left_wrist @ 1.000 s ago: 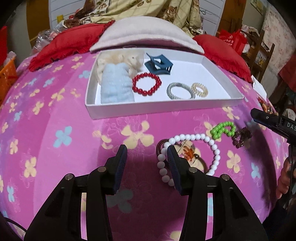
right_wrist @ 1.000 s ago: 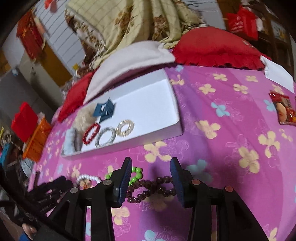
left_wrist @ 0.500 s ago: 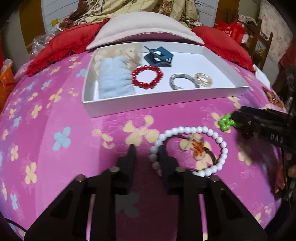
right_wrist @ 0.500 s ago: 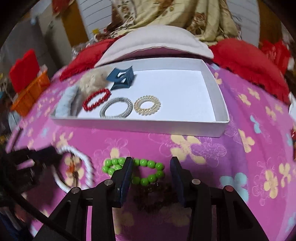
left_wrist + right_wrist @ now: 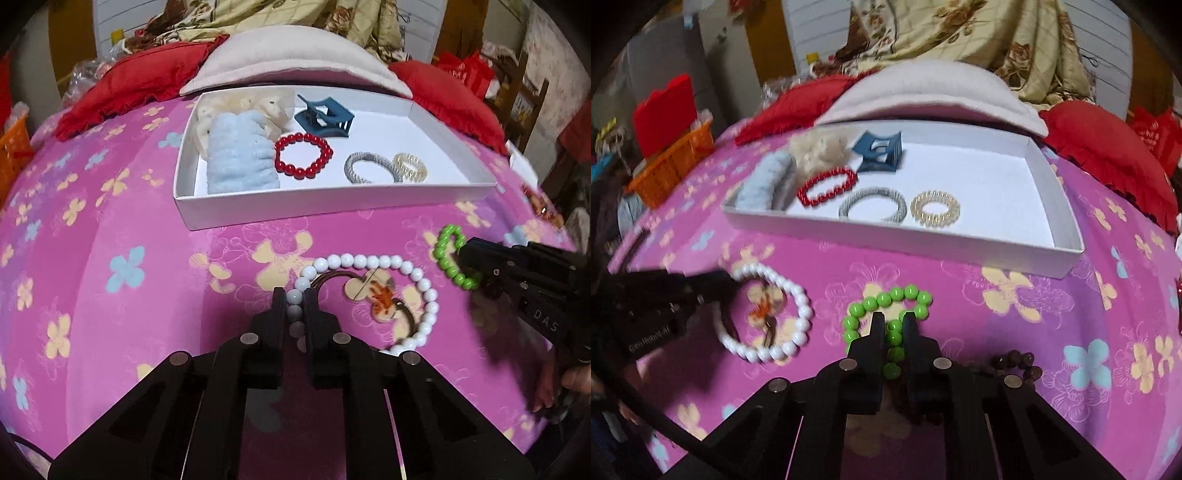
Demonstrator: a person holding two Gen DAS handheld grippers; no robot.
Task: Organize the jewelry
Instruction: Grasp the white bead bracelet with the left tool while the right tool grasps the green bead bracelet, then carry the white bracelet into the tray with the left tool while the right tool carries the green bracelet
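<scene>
My left gripper (image 5: pixel 294 298) is shut on the white bead bracelet (image 5: pixel 384 263), which lies on the pink flowered cloth around a brown hair tie with an orange charm (image 5: pixel 376 295). My right gripper (image 5: pixel 894 320) is shut on the green bead bracelet (image 5: pixel 886 299), which also shows in the left wrist view (image 5: pixel 448 254). A dark brown bead bracelet (image 5: pixel 1015 363) lies just right of the right gripper. The white tray (image 5: pixel 332 205) behind holds a red bead bracelet (image 5: pixel 303 156), a grey hair tie (image 5: pixel 364 168), a gold coil tie (image 5: pixel 410 168), a blue claw clip (image 5: pixel 325 116) and a light blue scrunchie (image 5: pixel 238 158).
Red cushions (image 5: pixel 136 79) and a pale pink pillow (image 5: pixel 291 62) lie behind the tray. An orange basket (image 5: pixel 670 166) stands at the far left. A small picture card (image 5: pixel 541 206) lies at the right edge of the cloth.
Both grippers have closed: the left on the white bracelet, the right on the green bracelet. Both moved forward a little toward the beads.
</scene>
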